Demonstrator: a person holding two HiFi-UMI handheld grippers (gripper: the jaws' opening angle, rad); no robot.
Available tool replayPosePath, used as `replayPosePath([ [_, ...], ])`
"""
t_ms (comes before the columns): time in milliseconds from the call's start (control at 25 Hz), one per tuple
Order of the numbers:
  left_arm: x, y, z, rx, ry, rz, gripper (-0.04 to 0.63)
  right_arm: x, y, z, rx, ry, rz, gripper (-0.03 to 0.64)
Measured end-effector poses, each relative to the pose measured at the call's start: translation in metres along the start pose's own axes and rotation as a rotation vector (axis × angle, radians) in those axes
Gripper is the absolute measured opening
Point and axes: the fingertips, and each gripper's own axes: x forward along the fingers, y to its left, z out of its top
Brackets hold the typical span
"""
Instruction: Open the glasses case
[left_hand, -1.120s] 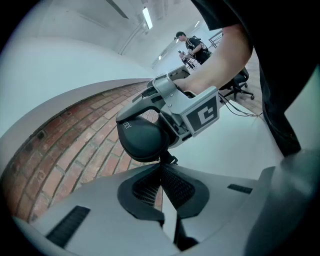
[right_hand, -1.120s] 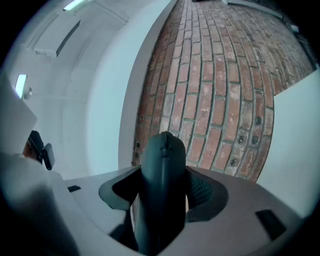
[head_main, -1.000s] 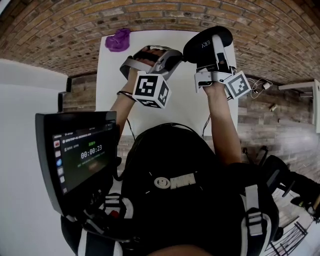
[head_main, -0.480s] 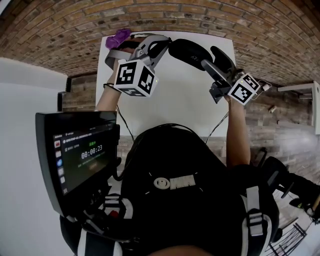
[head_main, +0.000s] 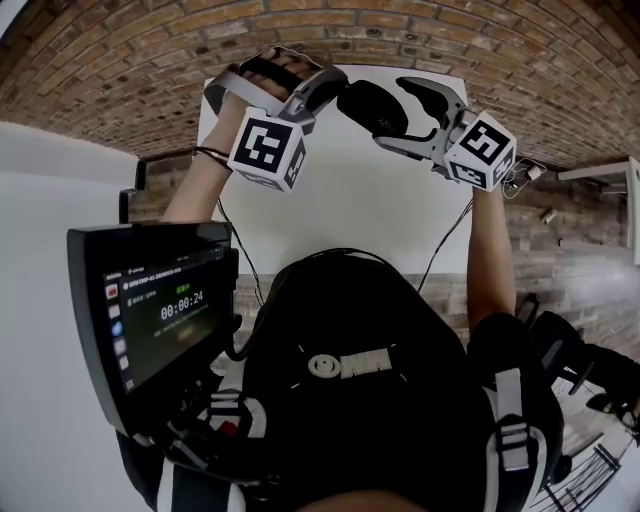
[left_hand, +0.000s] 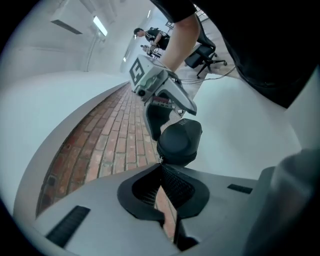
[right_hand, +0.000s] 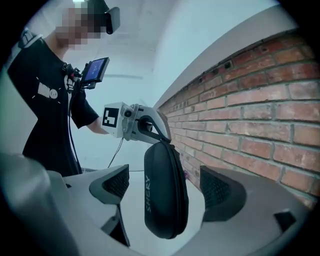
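As it hangs, smooth black oval glasses case (right_hand: 165, 192), rough brick wall (right_hand: 260, 100)

the glasses case (right_hand: 165, 190) is a black, oblong shell with rounded ends, a zip seam running round its edge and pale lettering along one side. its two halves sit together, closed along the seam as far as it shows. it hangs in the air above the far part of the white table (head_main: 340, 200), touching no part of it, pinched at one end by the left gripper (left_hand: 160, 165), with its free length between the wide-apart jaws of the right gripper (right_hand: 169, 187), clear of both.
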Motion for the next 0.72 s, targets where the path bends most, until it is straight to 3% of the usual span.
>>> replayPosePath([
  [200, -0.001, -0.004, 0.029, 0.043, -0.099, -0.027, 0.005, 0.025, 0.026, -0.016, -0.005, 0.118, 0.206, 0.423],
  [280, 0.001, -0.004, 0.029, 0.022, -0.101, -0.03, 0.005, 0.027, 0.033, -0.018, 0.029, 0.12, 0.23, 0.32],
  [520, 0.004, -0.009, 0.011, -0.295, -0.108, -0.02, 0.005, 0.022, 0.017, -0.004, 0.238, -0.121, 0.111, 0.278],
  [720, 0.008, -0.007, 0.009, -0.441, -0.11, 0.018, 0.005, 0.017, 0.007, 0.003, 0.362, -0.278, 0.042, 0.262],
])
